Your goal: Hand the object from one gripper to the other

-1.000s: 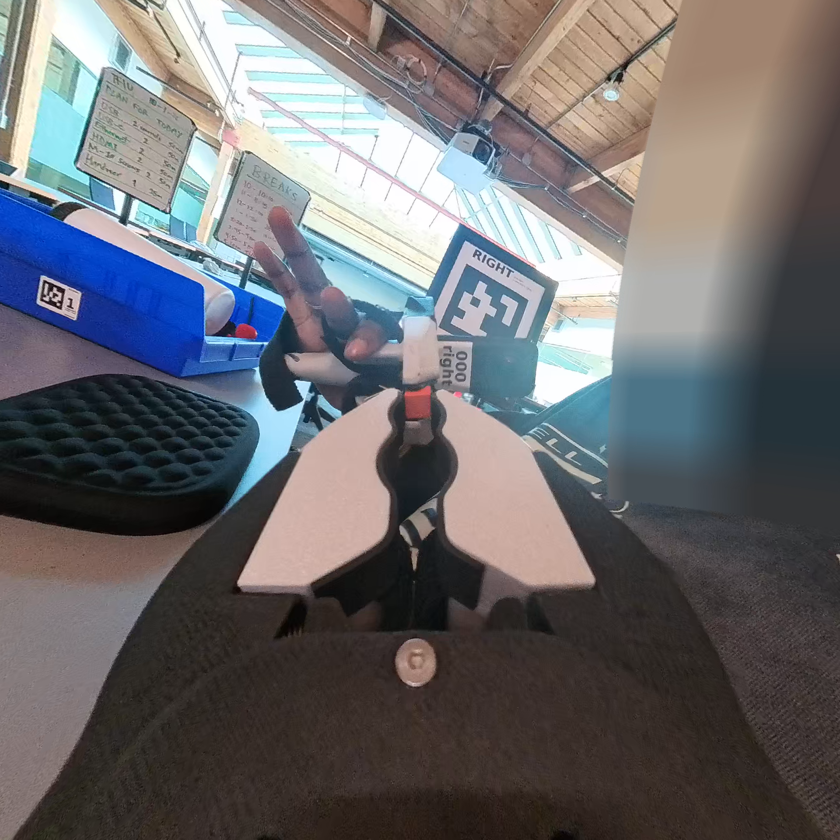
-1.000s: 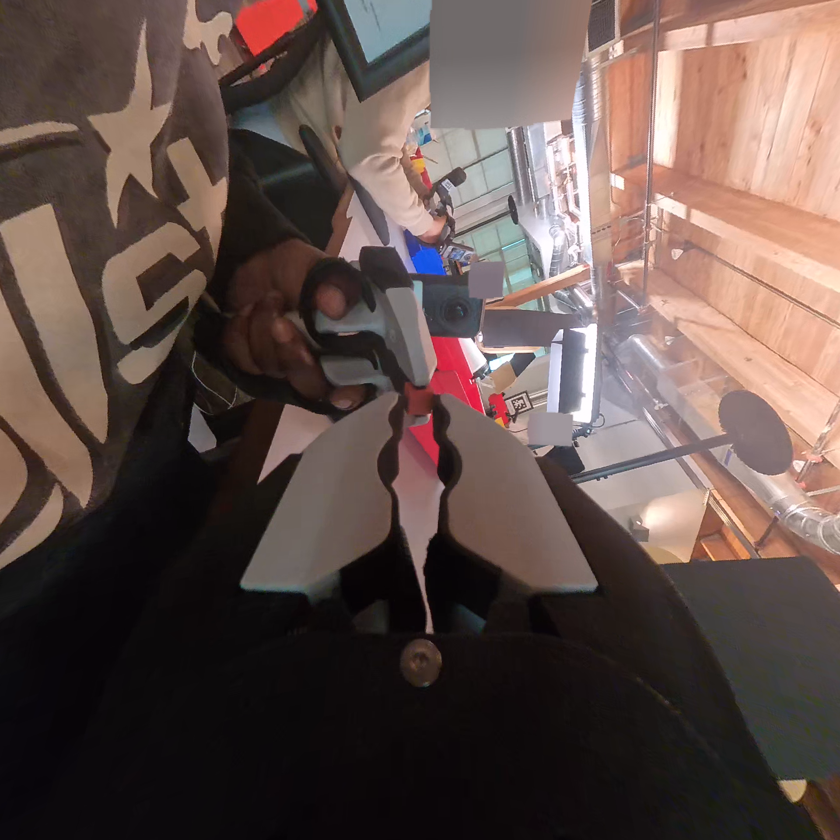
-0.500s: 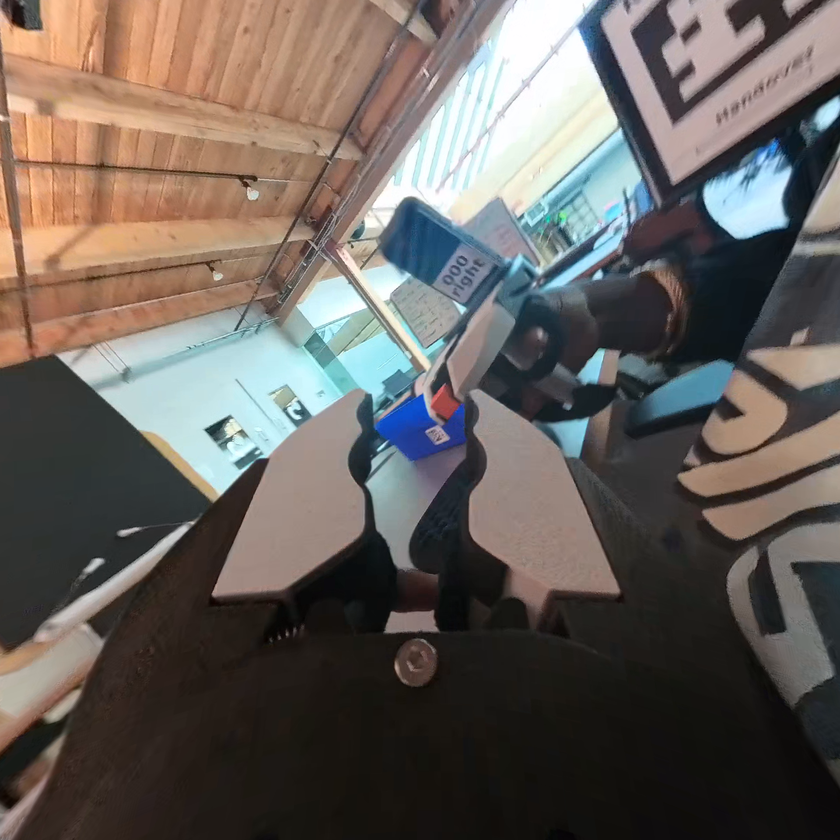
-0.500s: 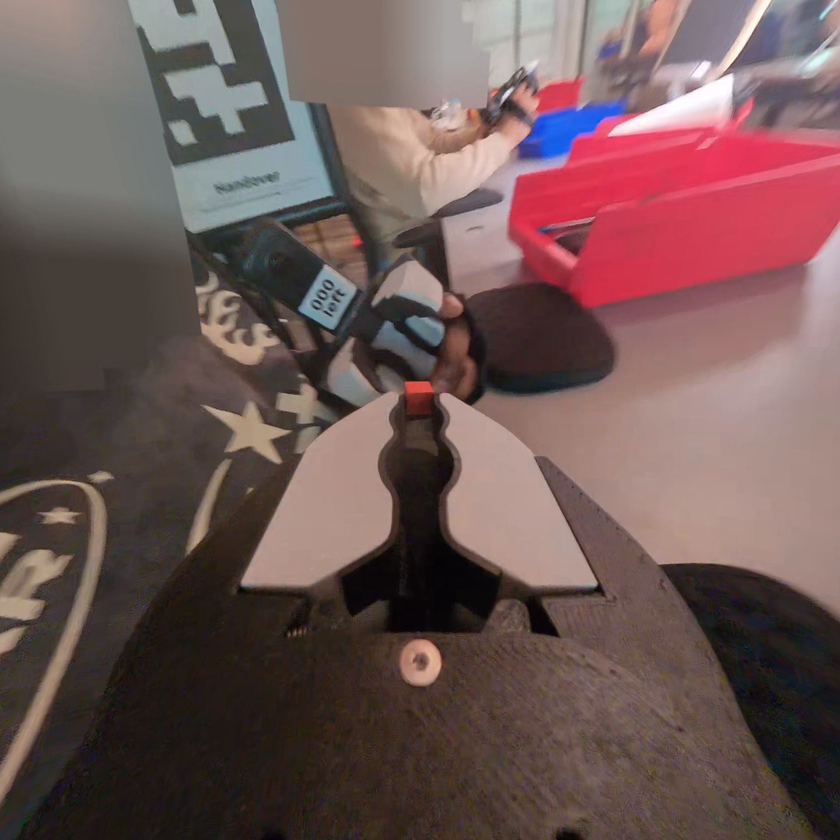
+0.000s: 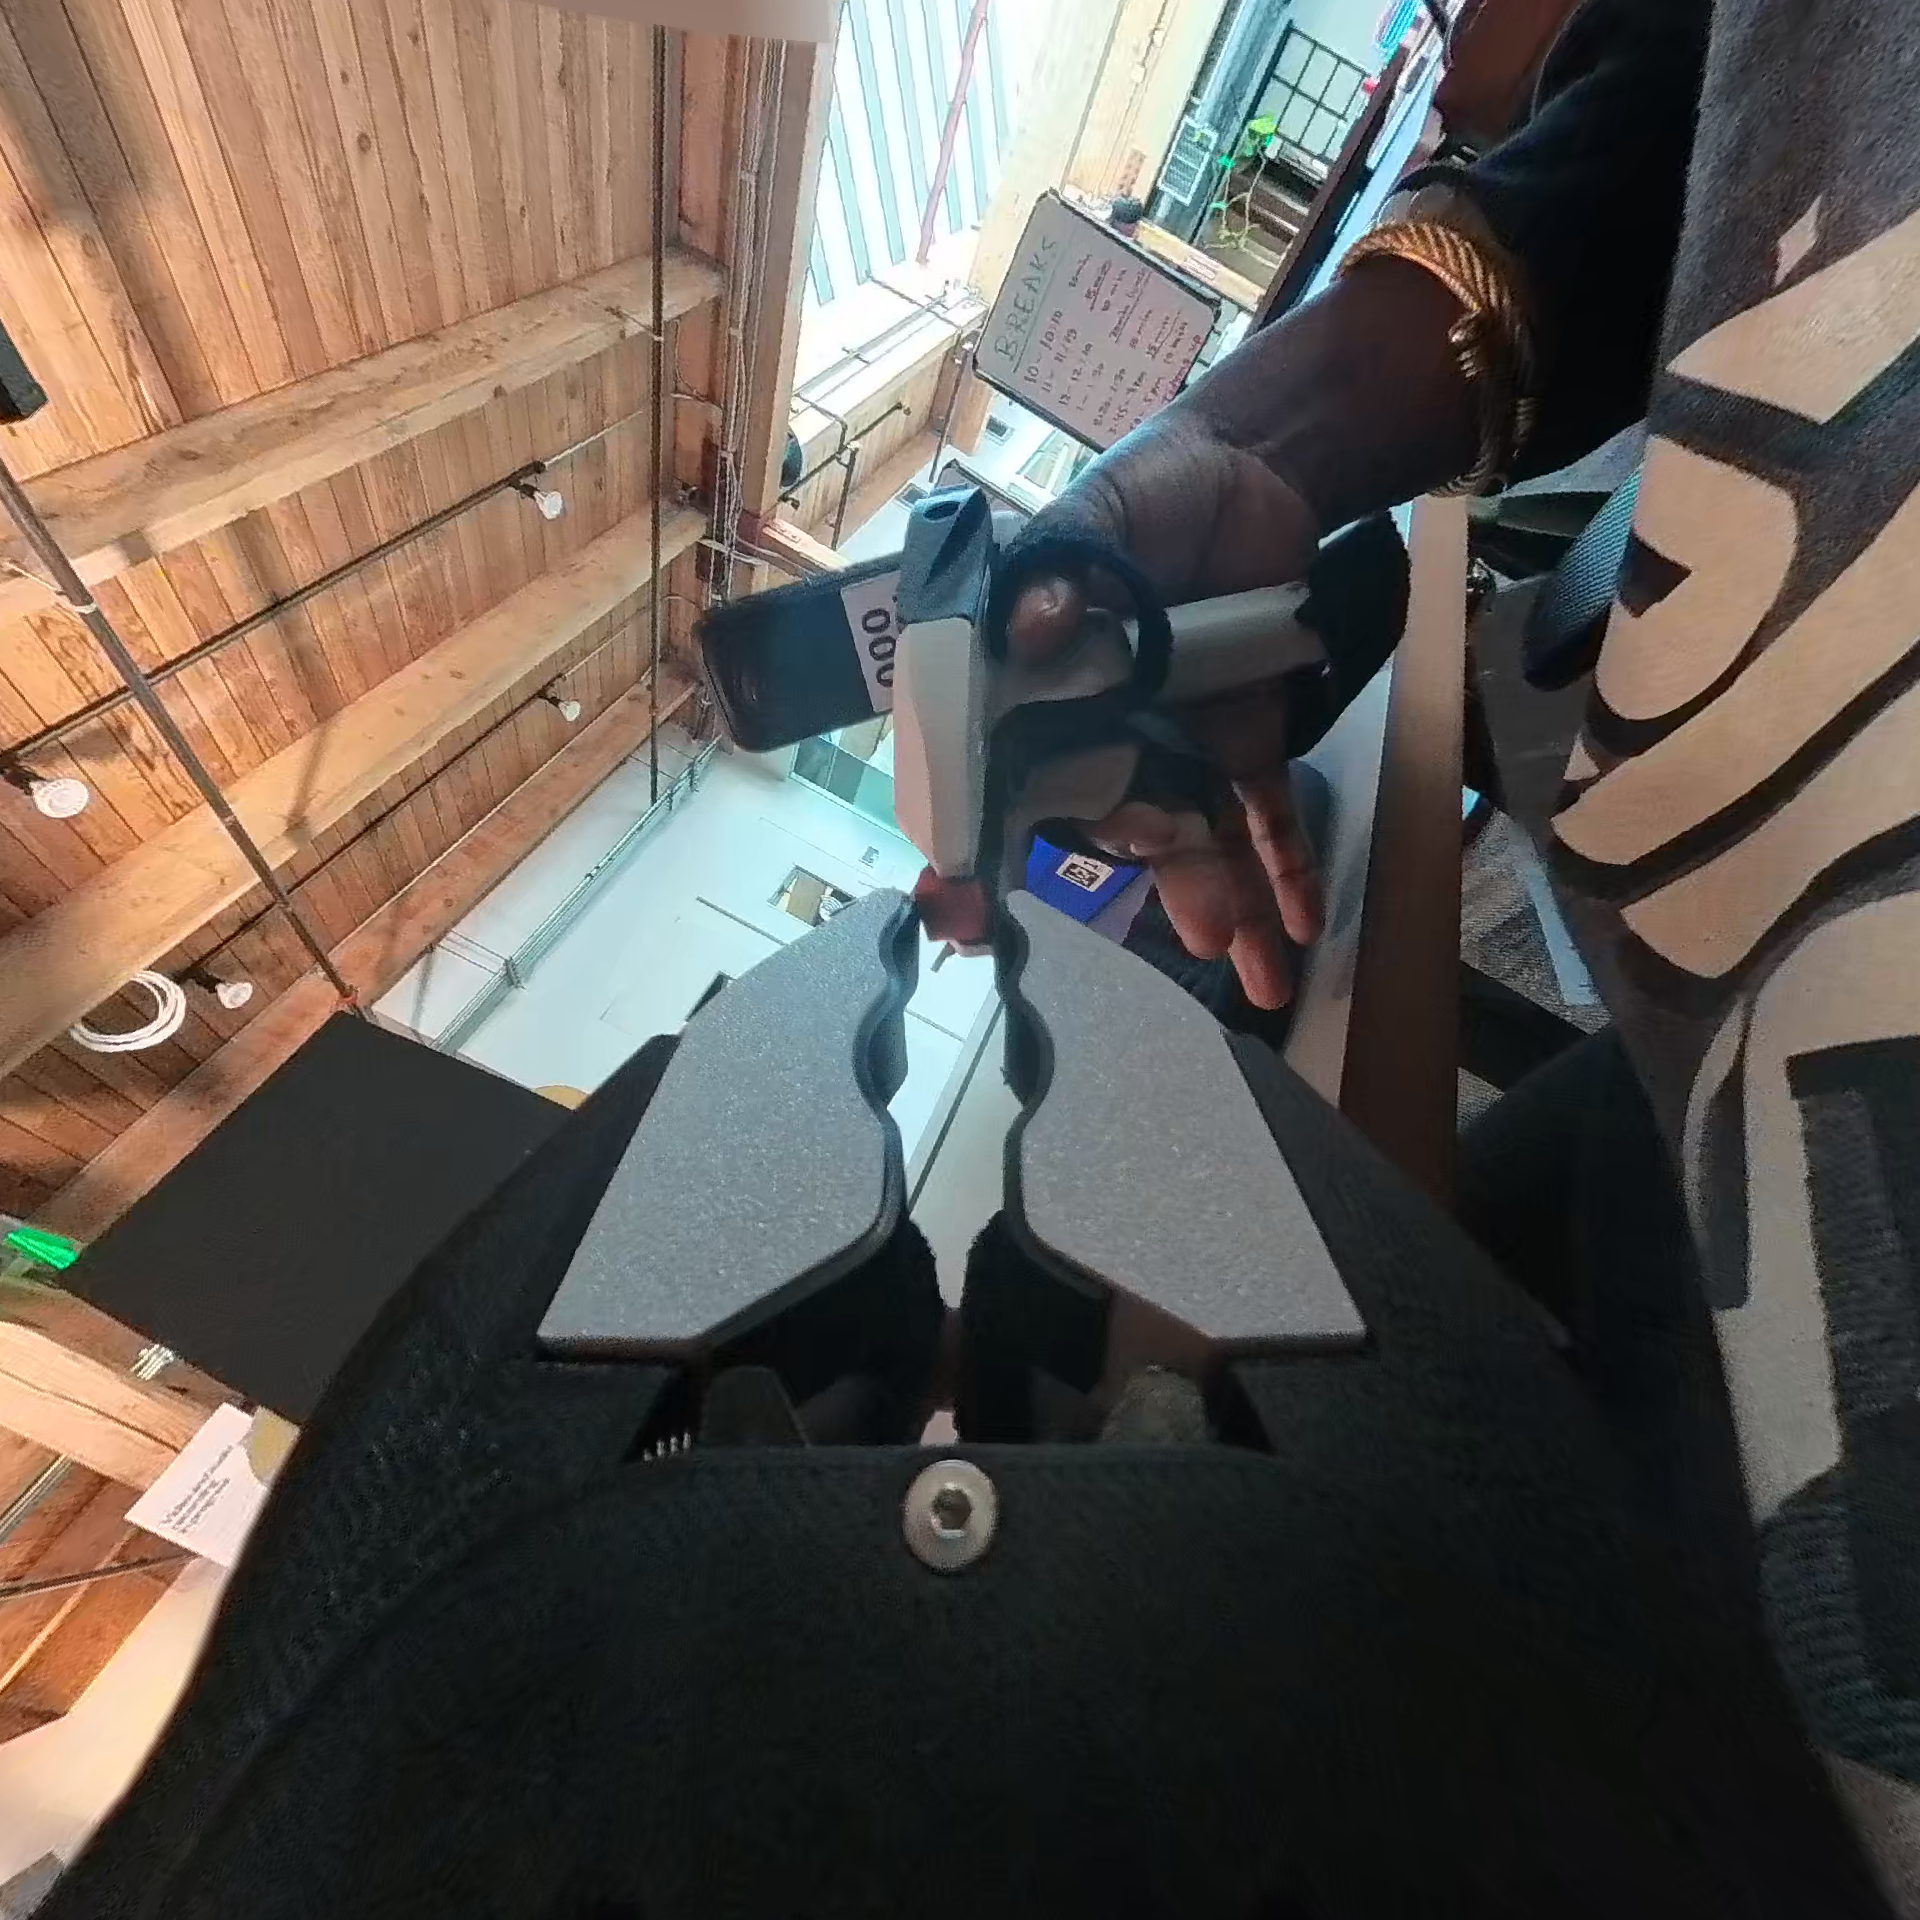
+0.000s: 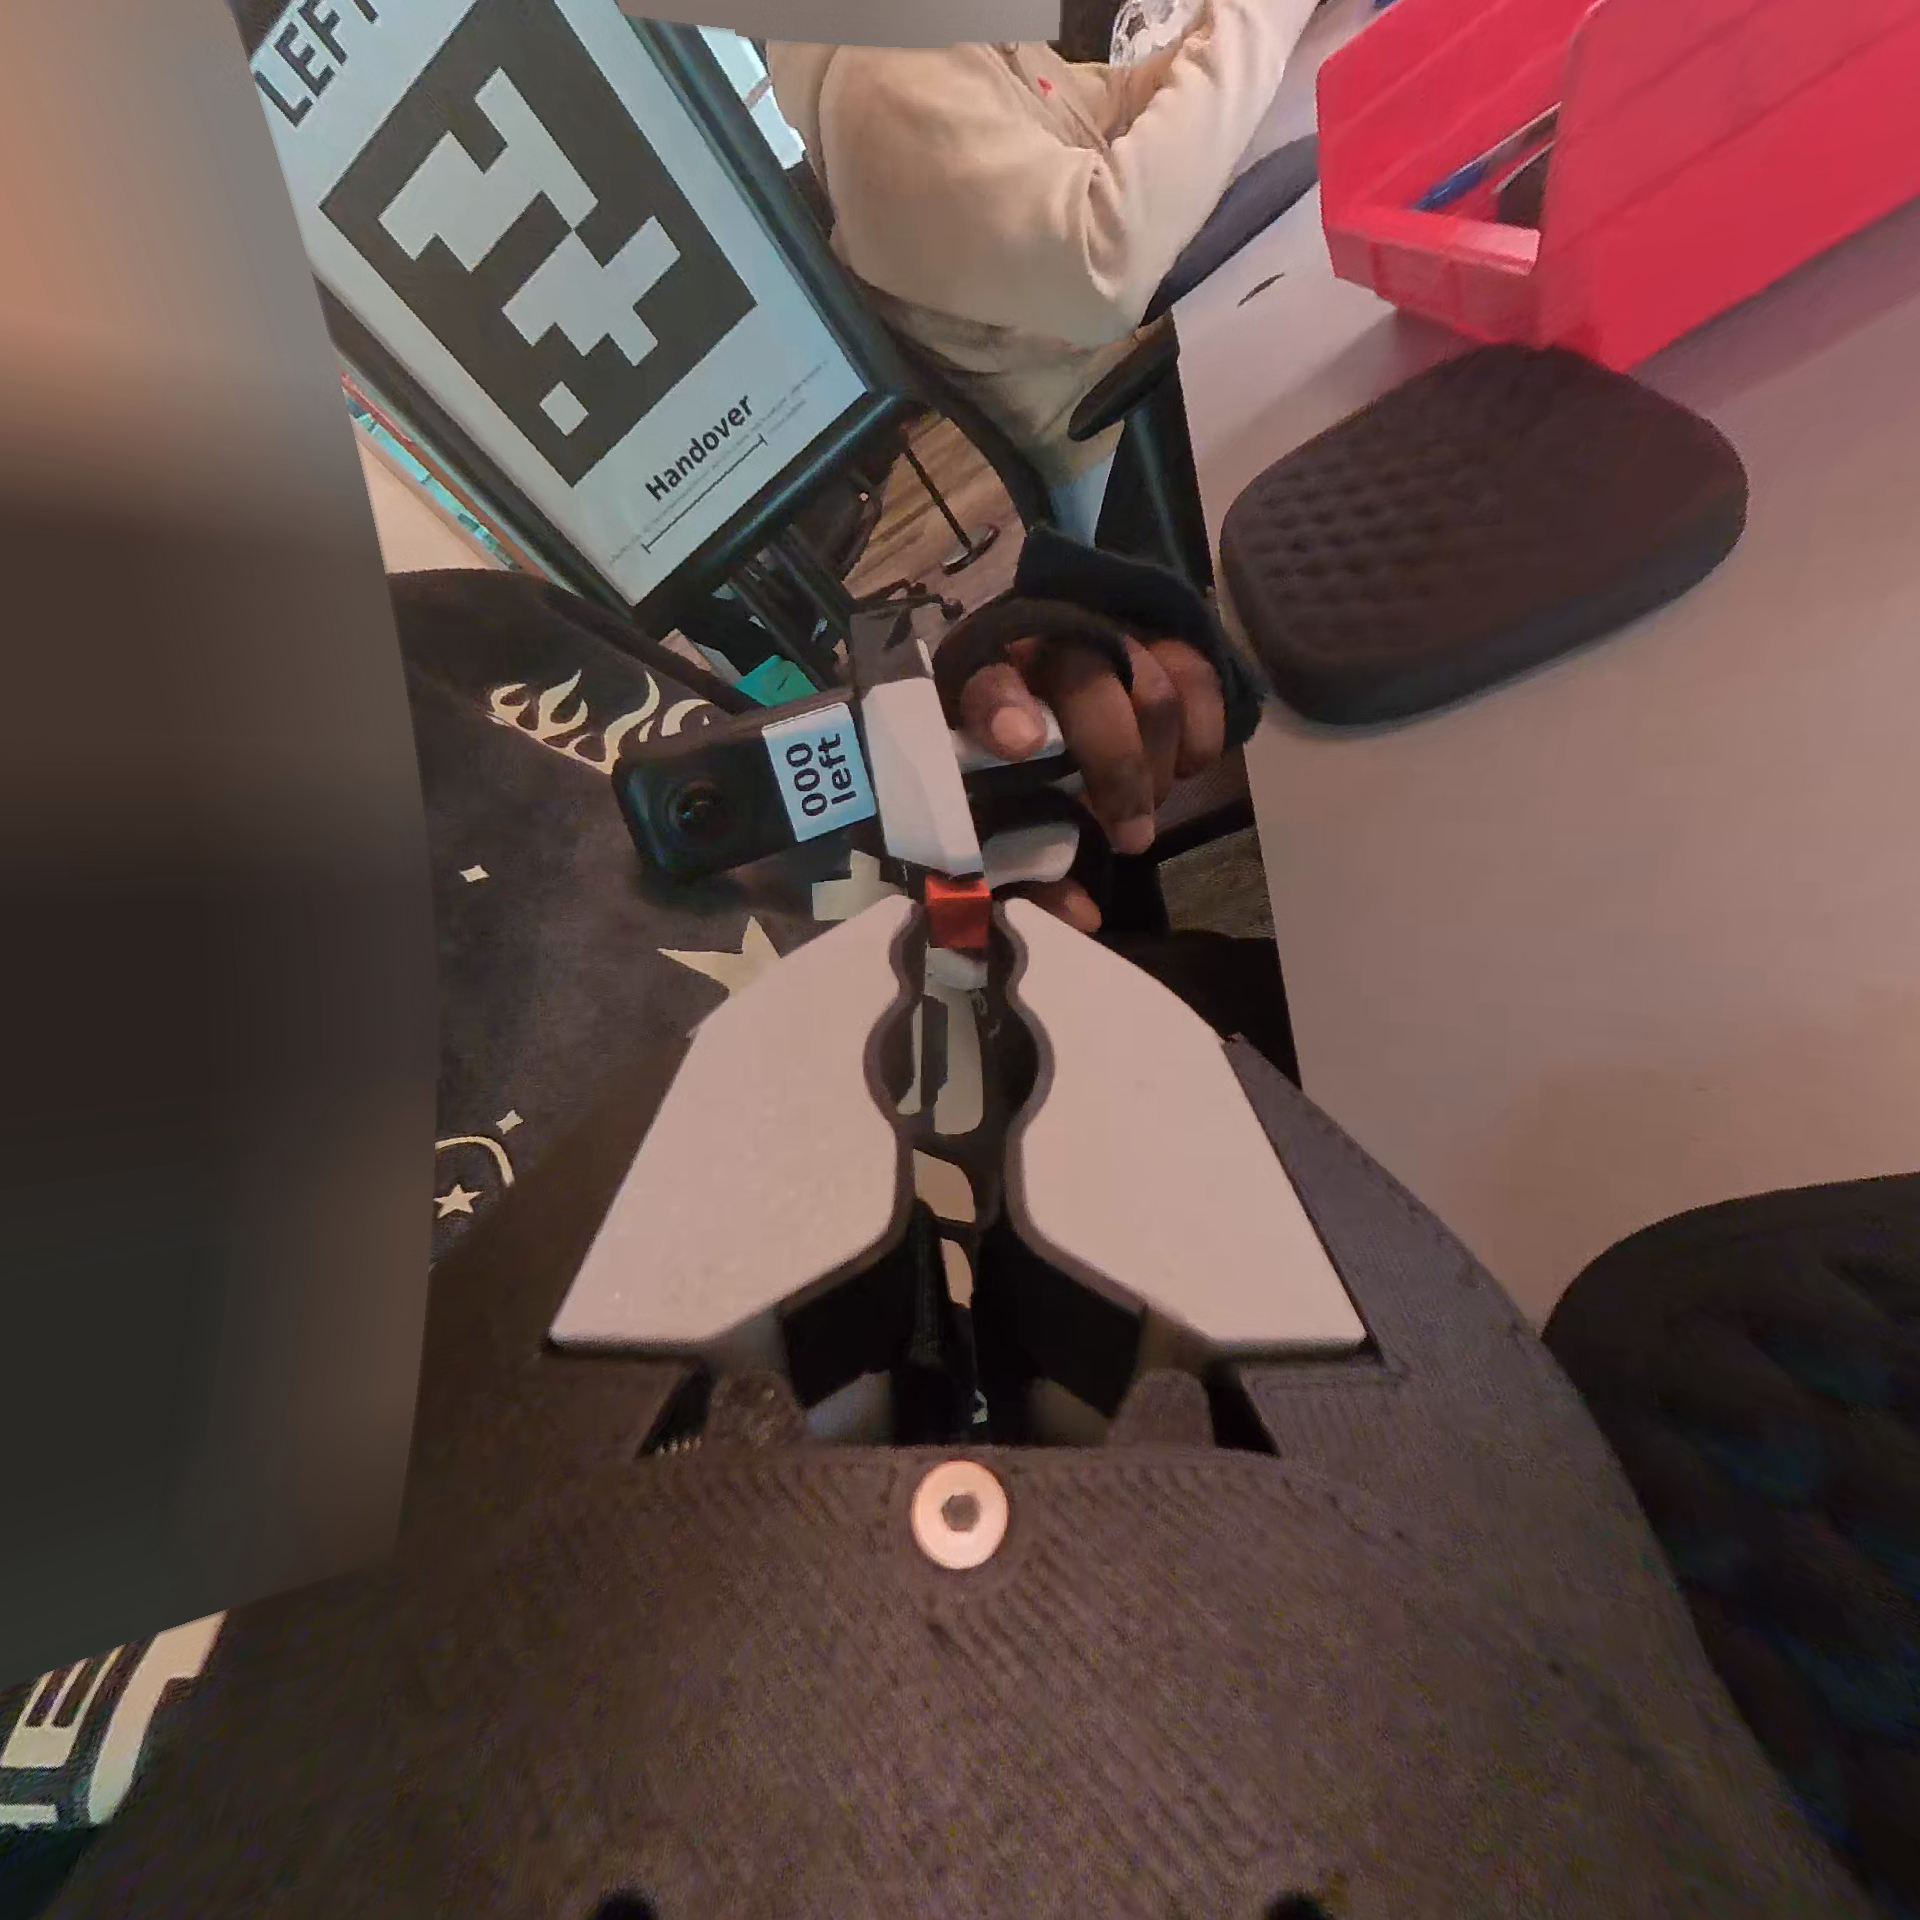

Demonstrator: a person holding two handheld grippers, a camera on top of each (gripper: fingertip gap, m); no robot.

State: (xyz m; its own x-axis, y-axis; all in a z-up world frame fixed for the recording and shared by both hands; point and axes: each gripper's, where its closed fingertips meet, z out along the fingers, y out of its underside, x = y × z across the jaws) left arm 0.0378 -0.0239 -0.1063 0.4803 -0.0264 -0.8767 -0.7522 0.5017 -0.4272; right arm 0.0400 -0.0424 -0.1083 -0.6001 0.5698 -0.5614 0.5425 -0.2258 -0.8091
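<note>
A small red block (image 5: 954,906) is held in mid-air where the two grippers meet tip to tip. In the left wrist view, my left gripper (image 5: 958,920) has its jaws narrowed to the block's width, with the block between the tips. The right gripper (image 5: 948,868) comes down from above, edge-on, held by a gloved hand, with its tip on the block. In the right wrist view, my right gripper (image 6: 958,925) is shut on the red block (image 6: 956,912). The left gripper (image 6: 940,862) reaches in from above and meets the block's top.
A grey table (image 6: 1558,935) lies to the right. On it are a red bin (image 6: 1621,187), a black dimpled pad (image 6: 1486,530) and a second pad (image 6: 1745,1455). A marker sign (image 6: 540,260) and a seated person (image 6: 987,208) are behind. A whiteboard (image 5: 1101,322) and blue bin (image 5: 1081,878) lie beyond. My left and right fingertips are right by each other.
One second ago my left gripper held the block. Half a second ago it was wide open and the right held it. Now the left jaws have narrowed onto the block again.
</note>
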